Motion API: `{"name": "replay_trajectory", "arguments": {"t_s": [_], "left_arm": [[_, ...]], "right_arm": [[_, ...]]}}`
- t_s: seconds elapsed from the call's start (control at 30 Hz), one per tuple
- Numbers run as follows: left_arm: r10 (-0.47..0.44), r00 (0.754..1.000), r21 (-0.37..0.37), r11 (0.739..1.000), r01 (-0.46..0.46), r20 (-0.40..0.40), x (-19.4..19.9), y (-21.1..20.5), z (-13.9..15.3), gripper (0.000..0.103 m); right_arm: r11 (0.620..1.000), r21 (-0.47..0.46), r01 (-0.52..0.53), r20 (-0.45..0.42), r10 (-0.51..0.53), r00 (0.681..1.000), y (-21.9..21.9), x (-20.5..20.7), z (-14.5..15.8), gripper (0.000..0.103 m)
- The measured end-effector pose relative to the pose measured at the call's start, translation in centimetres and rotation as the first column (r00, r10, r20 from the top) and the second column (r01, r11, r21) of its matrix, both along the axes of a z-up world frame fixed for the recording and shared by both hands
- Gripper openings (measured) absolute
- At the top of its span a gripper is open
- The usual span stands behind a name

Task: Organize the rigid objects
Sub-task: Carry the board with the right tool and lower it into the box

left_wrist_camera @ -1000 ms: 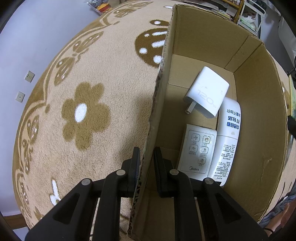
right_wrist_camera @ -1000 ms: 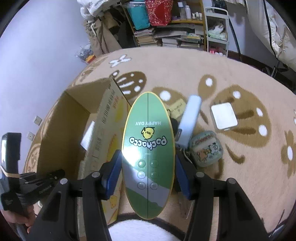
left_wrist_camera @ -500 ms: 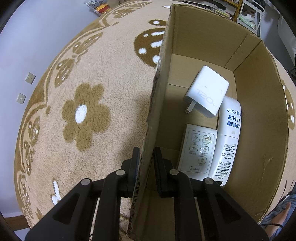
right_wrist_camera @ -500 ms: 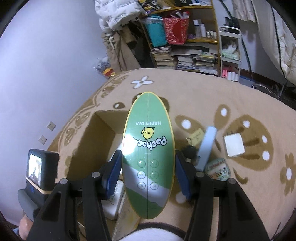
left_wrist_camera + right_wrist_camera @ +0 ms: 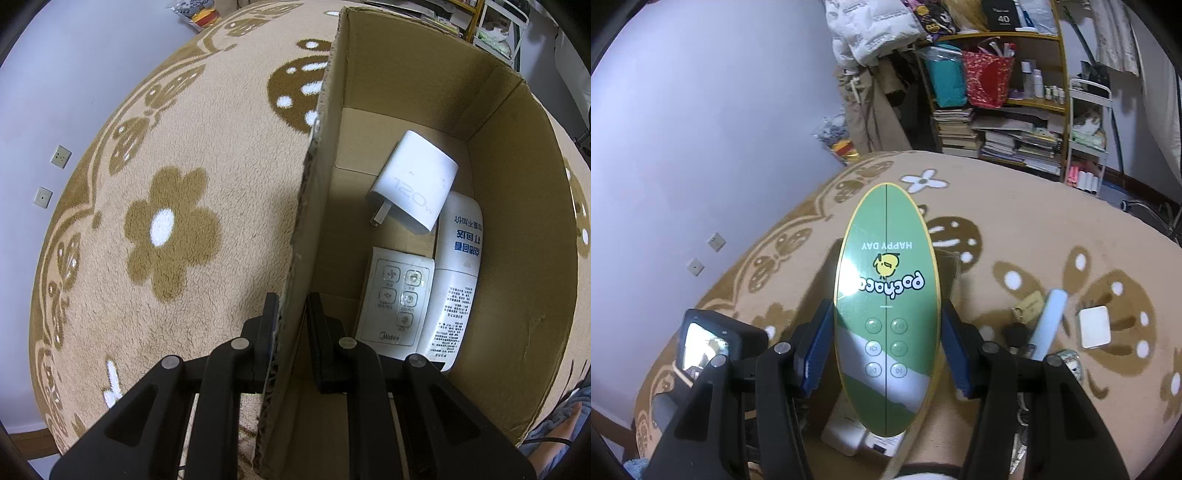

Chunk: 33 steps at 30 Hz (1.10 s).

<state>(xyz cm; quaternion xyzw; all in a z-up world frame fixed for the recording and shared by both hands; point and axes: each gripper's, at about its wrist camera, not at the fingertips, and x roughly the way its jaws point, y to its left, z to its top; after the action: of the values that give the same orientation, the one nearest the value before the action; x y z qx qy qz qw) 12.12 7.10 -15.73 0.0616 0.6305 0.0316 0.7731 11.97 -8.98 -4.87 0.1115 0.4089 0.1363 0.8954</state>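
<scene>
The left gripper has its fingers pinched on the cardboard box wall; the right gripper clamps a green oval speaker above the rug.

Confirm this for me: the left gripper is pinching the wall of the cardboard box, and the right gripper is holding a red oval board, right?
Not quite: the oval board is green with a yellow rim, not red, as the right wrist view shows, clamped in the right gripper. The rest holds: the left wrist view shows the left gripper pinching the cardboard box wall.
</scene>
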Motion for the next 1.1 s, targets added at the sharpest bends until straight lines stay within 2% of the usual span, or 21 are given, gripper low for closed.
{"name": "replay_trajectory", "arguments": {"t_s": [0.2, 0.73, 1.1], "left_arm": [[0.000, 1.000, 0.001, 1.000, 0.000, 0.000, 0.0, 0.0, 0.0, 0.014], [0.004, 1.000, -0.005, 1.000, -0.004, -0.004, 0.0, -0.1, -0.1, 0.015], [0.007, 1.000, -0.014, 1.000, -0.007, -0.006, 0.1, 0.1, -0.3, 0.014]], "right_arm": [[1.000, 0.019, -0.020, 0.004, 0.020, 1.000, 0.6, 0.2, -0.9, 0.059], [0.998, 0.044, -0.048, -0.057, 0.050, 0.997, 1.7, 0.8, -4.1, 0.059], [0.999, -0.020, -0.042, -0.080, 0.040, 0.996, 2.4, 0.6, -4.7, 0.060]]}}
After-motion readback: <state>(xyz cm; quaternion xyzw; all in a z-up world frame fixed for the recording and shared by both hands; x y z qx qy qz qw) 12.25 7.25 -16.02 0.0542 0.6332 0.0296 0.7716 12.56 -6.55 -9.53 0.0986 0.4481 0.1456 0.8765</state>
